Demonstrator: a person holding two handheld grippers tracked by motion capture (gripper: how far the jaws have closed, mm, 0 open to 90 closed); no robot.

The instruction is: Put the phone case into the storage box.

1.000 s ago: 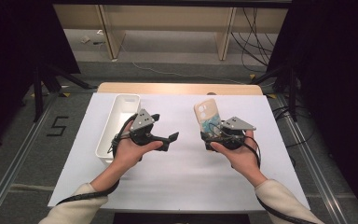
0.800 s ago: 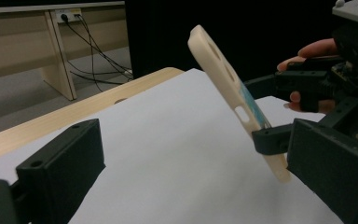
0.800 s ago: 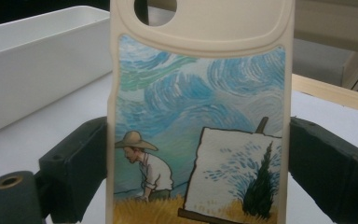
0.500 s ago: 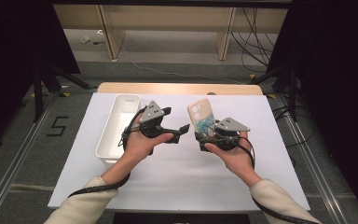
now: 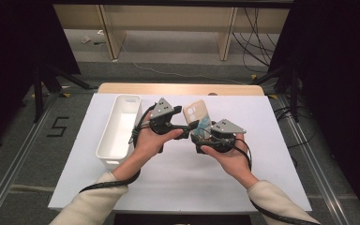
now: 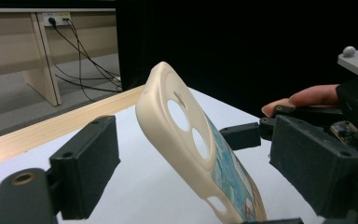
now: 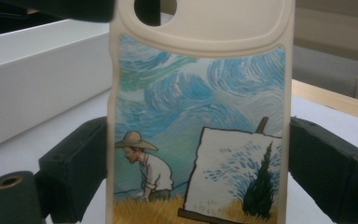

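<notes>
A cream phone case (image 5: pixel 196 114) with a painted scene of blue swirls and a painter stands tilted above the table. My right gripper (image 5: pixel 204 137) is shut on its lower part, and in the right gripper view both pads press the edges of the case (image 7: pixel 196 116). My left gripper (image 5: pixel 187 129) has come in from the left. Its jaws have just been closing and stand on either side of the case (image 6: pixel 191 140), at the end with the camera holes. A gap shows on both sides, so its pads (image 6: pixel 86 170) are clear of the case.
A long white bin (image 5: pixel 117 131) lies on the left of the white table cover (image 5: pixel 262 140), close to my left forearm. The table's wooden far edge (image 5: pixel 178 88) runs behind it. Shelving legs and cables stand on the floor beyond.
My left gripper has moved right, from beside the bin to the case, and its jaws now flank the case's top. The right hand and the case have barely shifted.
</notes>
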